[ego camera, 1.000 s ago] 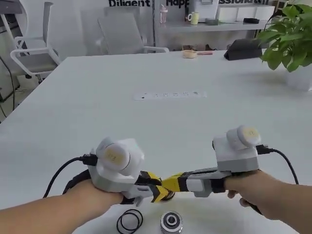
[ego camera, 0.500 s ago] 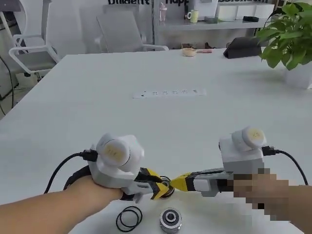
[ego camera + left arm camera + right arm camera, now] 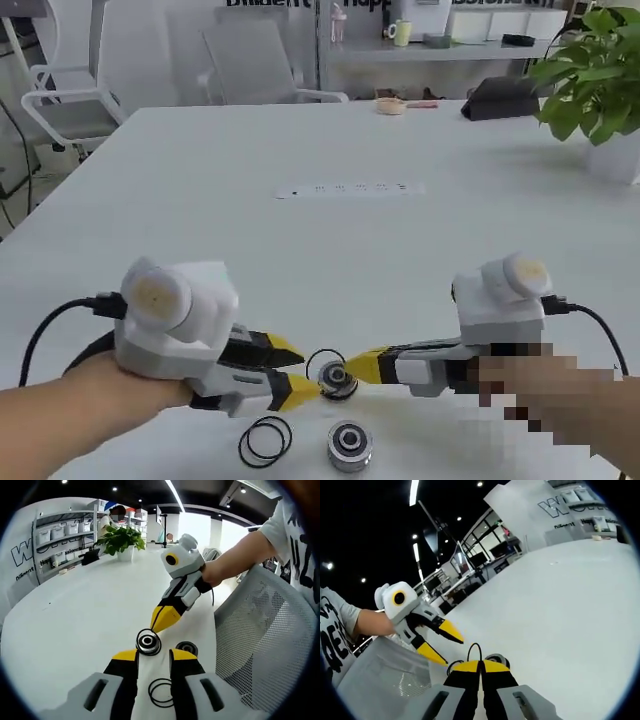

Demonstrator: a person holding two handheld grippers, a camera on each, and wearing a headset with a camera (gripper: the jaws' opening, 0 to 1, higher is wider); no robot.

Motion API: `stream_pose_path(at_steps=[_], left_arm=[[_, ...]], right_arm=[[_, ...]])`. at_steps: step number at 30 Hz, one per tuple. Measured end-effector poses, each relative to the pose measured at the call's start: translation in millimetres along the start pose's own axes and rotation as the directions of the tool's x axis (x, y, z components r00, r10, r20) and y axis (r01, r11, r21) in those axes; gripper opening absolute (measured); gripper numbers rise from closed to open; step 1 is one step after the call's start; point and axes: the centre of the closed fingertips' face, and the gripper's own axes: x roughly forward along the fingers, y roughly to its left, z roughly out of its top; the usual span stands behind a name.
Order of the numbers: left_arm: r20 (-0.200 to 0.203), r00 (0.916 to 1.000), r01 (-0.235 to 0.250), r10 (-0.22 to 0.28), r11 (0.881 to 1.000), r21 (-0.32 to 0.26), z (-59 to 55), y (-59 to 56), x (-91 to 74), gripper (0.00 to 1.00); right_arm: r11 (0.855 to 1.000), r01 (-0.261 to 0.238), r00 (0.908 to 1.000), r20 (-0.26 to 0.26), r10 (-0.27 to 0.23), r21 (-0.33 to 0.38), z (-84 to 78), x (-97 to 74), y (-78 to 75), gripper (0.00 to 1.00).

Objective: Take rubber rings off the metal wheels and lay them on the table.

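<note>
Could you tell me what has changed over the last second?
The left gripper opened, released the wheel and drew back leftward. The right gripper stays shut on the wheel's rubber ring. The loose rings and second wheel lie unmoved.

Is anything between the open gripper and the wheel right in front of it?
Nothing visible. The left gripper faces the wheel across bare table; the right gripper pinches its rubber ring from the far side.

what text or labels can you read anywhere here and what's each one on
"Diligent", "Happ": back wall, cut by the head view's top edge.
"W": large wall letters, rest hidden by shelves.
T-shirt print: cut off, unreadable.
Table strip markings: too small to read.
</note>
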Motion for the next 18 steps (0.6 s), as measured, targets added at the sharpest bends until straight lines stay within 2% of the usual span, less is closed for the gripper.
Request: stream_pose_path(at_steps=[9, 15, 18], left_arm=[[0.028, 0.9988, -0.04, 0.041, 0.999, -0.019, -5.6, 3.5, -35.7, 0.32], [0.026, 0.9984, -0.05, 0.051, 0.998, -0.029, -12.2, -3.5, -50.4, 0.4], [0.026, 0.9981, -0.056, 0.057, 0.997, -0.047, -16.9, -2.9, -54.8, 0.43]], right_arm=[[0.999, -0.048, 0.9985, -0.028, 0.048, -0.003, -0.7, 9.9, 17.6, 0.0], [0.996, -0.083, 0.9937, -0.079, 0.08, -0.027, -5.2, 21.3, 31.6, 0.0], [0.995, -0.094, 0.99, -0.109, 0.089, -0.041, -9.2, 28.6, 35.6, 0.0]])
